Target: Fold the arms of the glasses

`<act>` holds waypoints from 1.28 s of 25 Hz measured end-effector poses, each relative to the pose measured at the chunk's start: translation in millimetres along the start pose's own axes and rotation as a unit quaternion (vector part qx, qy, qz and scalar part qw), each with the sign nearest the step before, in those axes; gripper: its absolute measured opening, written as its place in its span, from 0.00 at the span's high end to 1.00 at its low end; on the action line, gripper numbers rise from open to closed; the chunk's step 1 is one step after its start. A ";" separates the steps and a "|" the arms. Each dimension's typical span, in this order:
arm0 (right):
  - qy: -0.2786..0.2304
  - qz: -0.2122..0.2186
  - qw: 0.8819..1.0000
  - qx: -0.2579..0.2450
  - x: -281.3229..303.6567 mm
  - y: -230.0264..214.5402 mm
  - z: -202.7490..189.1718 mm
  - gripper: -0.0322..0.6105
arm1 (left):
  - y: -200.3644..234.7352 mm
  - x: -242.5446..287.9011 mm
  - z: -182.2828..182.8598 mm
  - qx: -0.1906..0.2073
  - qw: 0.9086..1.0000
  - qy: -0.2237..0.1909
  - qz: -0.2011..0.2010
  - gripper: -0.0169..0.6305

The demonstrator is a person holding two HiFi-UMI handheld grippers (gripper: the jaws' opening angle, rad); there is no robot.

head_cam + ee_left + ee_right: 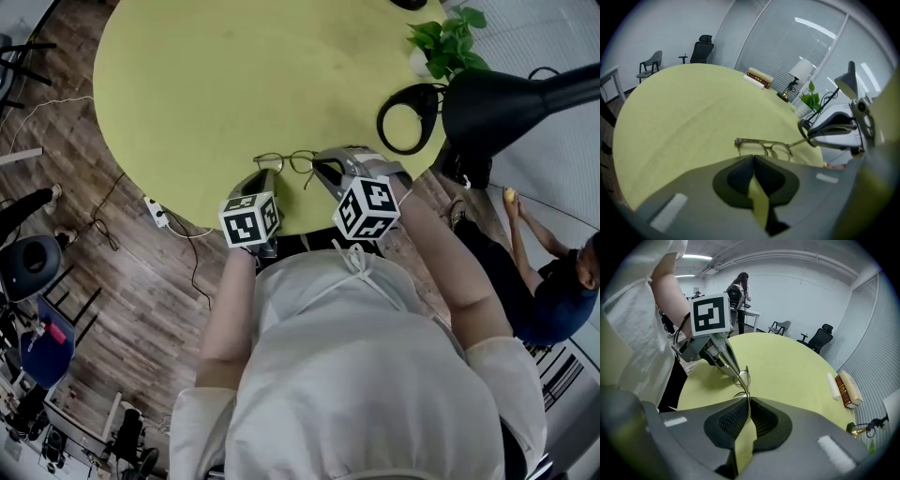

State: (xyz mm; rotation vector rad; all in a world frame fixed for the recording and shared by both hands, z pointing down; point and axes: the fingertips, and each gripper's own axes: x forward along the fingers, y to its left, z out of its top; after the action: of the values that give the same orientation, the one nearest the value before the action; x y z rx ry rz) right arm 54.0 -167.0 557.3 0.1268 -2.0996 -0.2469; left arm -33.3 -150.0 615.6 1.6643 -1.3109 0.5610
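Observation:
Thin-rimmed glasses point(287, 163) lie near the front edge of the round yellow-green table point(234, 84). My right gripper point(324, 170) is shut on one arm of the glasses point(743, 380), which runs as a thin line from the pads point(754, 416) out to the frame. In the left gripper view the glasses' front point(764, 146) lies just beyond my left gripper point(753, 158), whose jaws are shut with nothing seen between them. Its tip point(266, 174) sits at the frame's other end. The right gripper point(813, 137) shows there pinching the arm.
A black desk lamp point(487, 103) with a ring base point(408, 117) and a small plant point(448, 42) stand at the table's right. Books point(846, 387) lie at the far side. A person point(562, 281) sits to the right; cables and a power strip point(157, 211) lie on the floor.

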 end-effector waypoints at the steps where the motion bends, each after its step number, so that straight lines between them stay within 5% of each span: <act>1: 0.001 0.003 1.000 -0.003 1.7 -0.1 1.0 0.93 | -0.3 0.5 0.0 -0.001 1.000 -0.002 -0.002 0.96; 32: 0.019 0.069 0.997 -0.013 64.0 4.9 32.2 0.92 | 3.6 -3.0 -1.2 -0.032 0.998 -0.019 -0.044 0.96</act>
State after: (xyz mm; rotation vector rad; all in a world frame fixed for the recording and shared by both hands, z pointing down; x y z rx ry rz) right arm -6.6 -170.3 595.8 -0.0291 -2.0571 -0.1881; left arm -37.4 -147.4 615.1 1.6796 -1.2634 0.4326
